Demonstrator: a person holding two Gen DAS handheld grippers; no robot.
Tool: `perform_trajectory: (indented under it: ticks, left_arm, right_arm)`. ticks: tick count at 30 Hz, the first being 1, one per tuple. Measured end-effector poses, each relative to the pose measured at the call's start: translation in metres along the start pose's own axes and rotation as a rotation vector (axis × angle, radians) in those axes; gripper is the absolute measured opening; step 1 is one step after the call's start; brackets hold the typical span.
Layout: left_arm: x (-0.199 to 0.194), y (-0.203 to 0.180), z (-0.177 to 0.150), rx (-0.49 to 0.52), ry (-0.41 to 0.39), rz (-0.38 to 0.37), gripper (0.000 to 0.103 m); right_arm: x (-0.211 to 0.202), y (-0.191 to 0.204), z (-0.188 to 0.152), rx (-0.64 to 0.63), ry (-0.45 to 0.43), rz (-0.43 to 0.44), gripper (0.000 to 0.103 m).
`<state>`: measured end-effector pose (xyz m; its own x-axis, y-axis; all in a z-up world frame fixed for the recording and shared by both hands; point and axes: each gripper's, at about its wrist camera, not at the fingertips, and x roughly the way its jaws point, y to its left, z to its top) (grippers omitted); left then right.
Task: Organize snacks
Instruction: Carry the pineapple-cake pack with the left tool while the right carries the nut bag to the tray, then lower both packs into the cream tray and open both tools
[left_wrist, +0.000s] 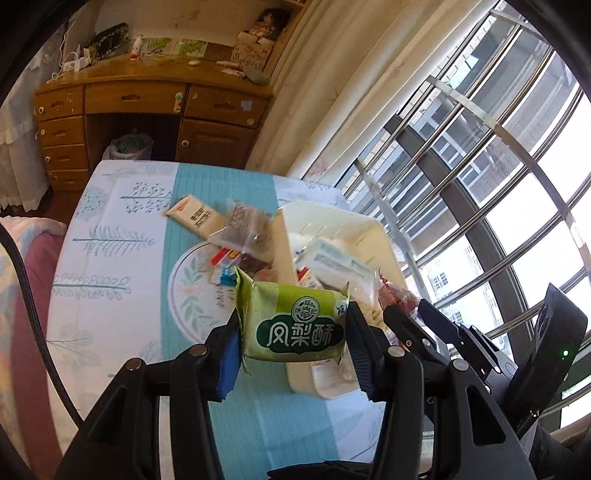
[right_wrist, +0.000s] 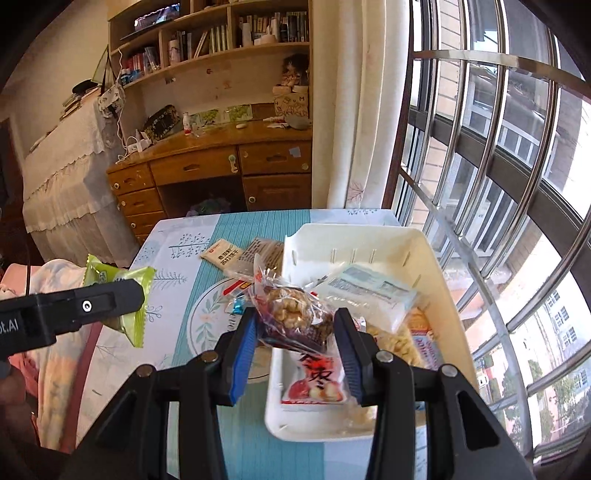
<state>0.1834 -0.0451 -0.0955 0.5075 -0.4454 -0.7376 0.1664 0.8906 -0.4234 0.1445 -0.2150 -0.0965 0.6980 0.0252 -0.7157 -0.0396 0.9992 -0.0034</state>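
Observation:
My left gripper (left_wrist: 291, 328) is shut on a green pineapple-cake packet (left_wrist: 295, 325), held in the air above the table; the same packet (right_wrist: 122, 295) shows at the left in the right wrist view. My right gripper (right_wrist: 295, 325) is shut on a clear bag of walnut-date snack (right_wrist: 295, 314), lifted over the near left corner of the white plastic bin (right_wrist: 436, 251). The bin (left_wrist: 332, 221) holds several packets, among them a white and blue pouch (right_wrist: 369, 291) and a red-printed packet (right_wrist: 314, 384). The right gripper's body (left_wrist: 480, 343) appears at the right of the left wrist view.
Loose snacks lie on the patterned tablecloth (left_wrist: 122, 258) left of the bin: a beige sachet (left_wrist: 195, 218), a clear dark-filled bag (left_wrist: 243, 229) and small sweets (left_wrist: 227, 277). A wooden desk (right_wrist: 221, 166) stands beyond the table, a curtain and barred window to the right.

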Motion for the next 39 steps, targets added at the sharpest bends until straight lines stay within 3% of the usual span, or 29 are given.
perform_trajectory:
  ticks: [11, 19, 20, 22, 24, 29, 39]
  left_arm:
    - [0.051, -0.07, -0.003, -0.034, -0.066, -0.035, 0.05]
    - [0.076, -0.1, 0.002, -0.032, -0.07, -0.041, 0.05]
    - [0.076, -0.1, 0.002, -0.033, -0.069, -0.037, 0.052]
    - [0.077, -0.102, 0.002, -0.036, -0.075, -0.036, 0.069]
    - [0.075, -0.102, 0.003, -0.044, -0.094, -0.029, 0.074]
    - [0.067, -0.095, 0.003, -0.067, -0.109, -0.004, 0.078]
    - [0.047, -0.086, -0.002, -0.061, -0.116, 0.017, 0.078]
  right_arm:
    - [0.004, -0.071, 0.001, -0.093, 0.0, 0.018, 0.043]
    - [0.007, -0.096, 0.002, -0.136, -0.007, 0.03, 0.044]
    - [0.007, -0.098, 0.003, -0.14, -0.009, 0.032, 0.045]
    - [0.008, -0.099, 0.004, -0.152, -0.013, 0.029, 0.045]
    - [0.011, -0.099, 0.004, -0.154, -0.005, 0.034, 0.048]
    - [0.011, -0.098, 0.005, -0.153, -0.004, 0.047, 0.059]
    - [0.005, -0.085, 0.003, -0.142, -0.002, 0.071, 0.062]
